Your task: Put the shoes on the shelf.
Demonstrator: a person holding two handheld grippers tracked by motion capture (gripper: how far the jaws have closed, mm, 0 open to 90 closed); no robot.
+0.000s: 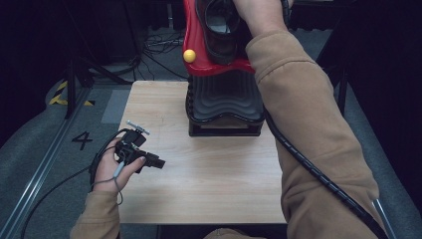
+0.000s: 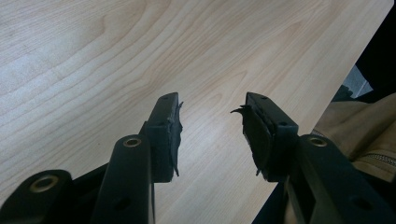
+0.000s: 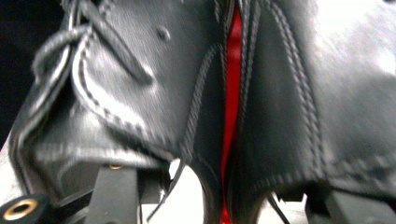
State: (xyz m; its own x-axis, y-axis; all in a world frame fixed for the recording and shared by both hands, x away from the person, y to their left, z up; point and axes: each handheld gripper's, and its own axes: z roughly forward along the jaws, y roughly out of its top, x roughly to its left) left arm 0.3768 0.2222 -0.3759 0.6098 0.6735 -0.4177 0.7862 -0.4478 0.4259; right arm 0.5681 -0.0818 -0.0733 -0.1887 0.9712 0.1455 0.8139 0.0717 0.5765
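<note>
From the high view, a red and black stand (image 1: 224,94) sits at the far edge of the wooden table (image 1: 209,184). A black leather shoe (image 1: 219,27) lies on top of the stand, above its ribbed black front, with a small yellow ball (image 1: 189,55) on the stand's left side. The person's right arm in a tan sleeve (image 1: 308,129) reaches up to the shoe; the gripper itself is hidden there. The left gripper (image 1: 158,163) rests on the table well left of the stand and nearer the person, held in the left hand (image 1: 112,169).

In the left gripper view, its jaws stand wide apart over bare wood, holding nothing.

In the right gripper view, two black shoes (image 3: 154,93) stand just past the jaws with a red strip (image 3: 232,84) between them. The jaws stand wide, their tips hidden under the leather; whether the pads press on it cannot be told.
</note>
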